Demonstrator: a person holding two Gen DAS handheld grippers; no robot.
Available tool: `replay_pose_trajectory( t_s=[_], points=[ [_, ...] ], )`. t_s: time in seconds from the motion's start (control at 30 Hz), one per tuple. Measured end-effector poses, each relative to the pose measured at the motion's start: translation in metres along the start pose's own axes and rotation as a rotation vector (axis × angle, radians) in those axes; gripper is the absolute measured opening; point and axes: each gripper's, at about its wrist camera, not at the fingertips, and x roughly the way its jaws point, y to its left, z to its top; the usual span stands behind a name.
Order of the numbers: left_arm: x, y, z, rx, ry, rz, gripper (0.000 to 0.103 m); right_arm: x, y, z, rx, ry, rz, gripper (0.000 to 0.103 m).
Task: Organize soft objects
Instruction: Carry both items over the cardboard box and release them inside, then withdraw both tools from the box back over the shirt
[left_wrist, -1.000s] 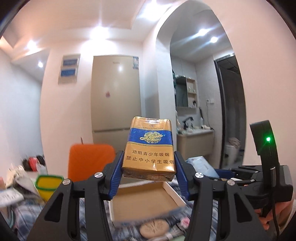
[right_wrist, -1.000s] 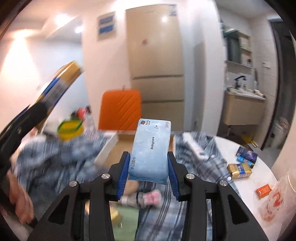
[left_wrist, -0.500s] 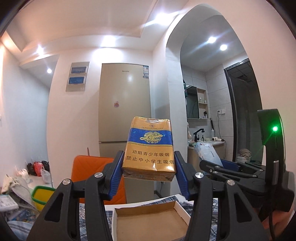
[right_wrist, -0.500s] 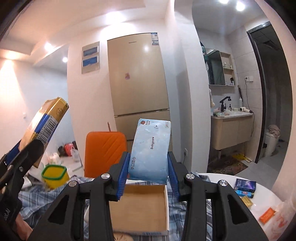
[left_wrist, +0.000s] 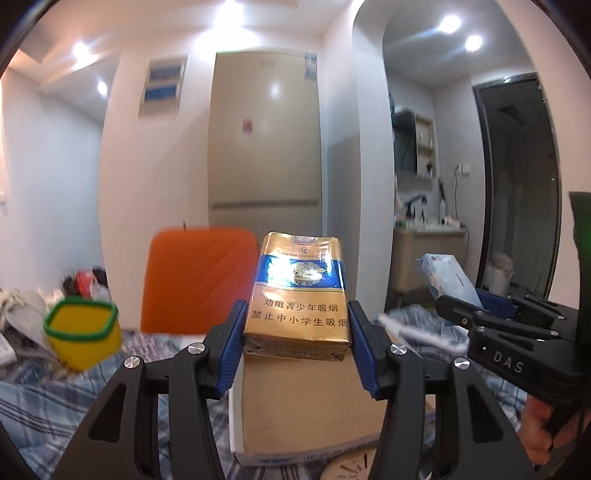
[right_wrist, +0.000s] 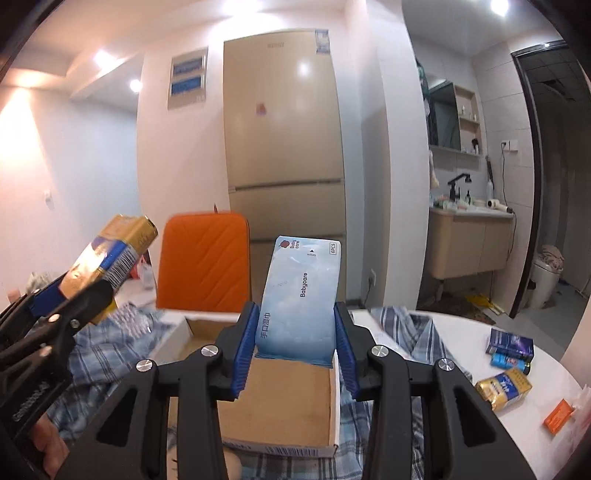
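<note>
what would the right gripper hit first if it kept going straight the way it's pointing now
Probably the orange chair back. The right gripper, shut on the wet wipes pack, points level above the open cardboard box, so it would likely pass over that first. Depth is hard to judge through the fisheye.

Glossy cigarette pack (left_wrist: 298, 295) — matt cardboard box (right_wrist: 280, 398)

A tall beige fridge (right_wrist: 284, 147) stands against the far wall, with an orange chair back (right_wrist: 205, 264) in front of it. To the right, a bathroom vanity (right_wrist: 469, 240) carries a black faucet (right_wrist: 458, 184). A yellow tub with a green rim (left_wrist: 83, 334) sits off to the left.
</note>
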Motion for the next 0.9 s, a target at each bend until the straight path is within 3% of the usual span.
replay_pose_trajectory(
  t_s=[0.2,0.37,0.5,0.57,0.63,0.67,0.9],
  points=[
    [0.017,-0.004,-0.009,0.005,0.130,0.000,0.052,0.039,0.002,-0.019,-0.029,0.165,0.027,0.042],
    [0.017,-0.009,-0.010,0.010,0.150,0.009,0.052,0.056,0.004,-0.033,-0.044,0.253,0.042,0.042],
    [0.022,-0.009,-0.009,0.009,0.168,0.010,0.053,0.056,0.007,-0.036,-0.046,0.258,0.051,0.042],
    [0.024,-0.004,-0.009,0.004,0.170,0.014,0.057,0.053,0.006,-0.034,-0.051,0.255,0.046,0.050],
    [0.024,-0.002,-0.009,-0.001,0.167,0.030,0.082,0.052,0.007,-0.034,-0.054,0.248,0.036,0.060],
    [0.023,-0.001,-0.009,-0.005,0.161,0.038,0.086,0.051,0.007,-0.034,-0.052,0.245,0.035,0.062],
    [0.022,0.006,-0.006,-0.036,0.154,0.037,0.087,0.049,0.003,-0.030,-0.031,0.235,0.032,0.062]
  ],
)
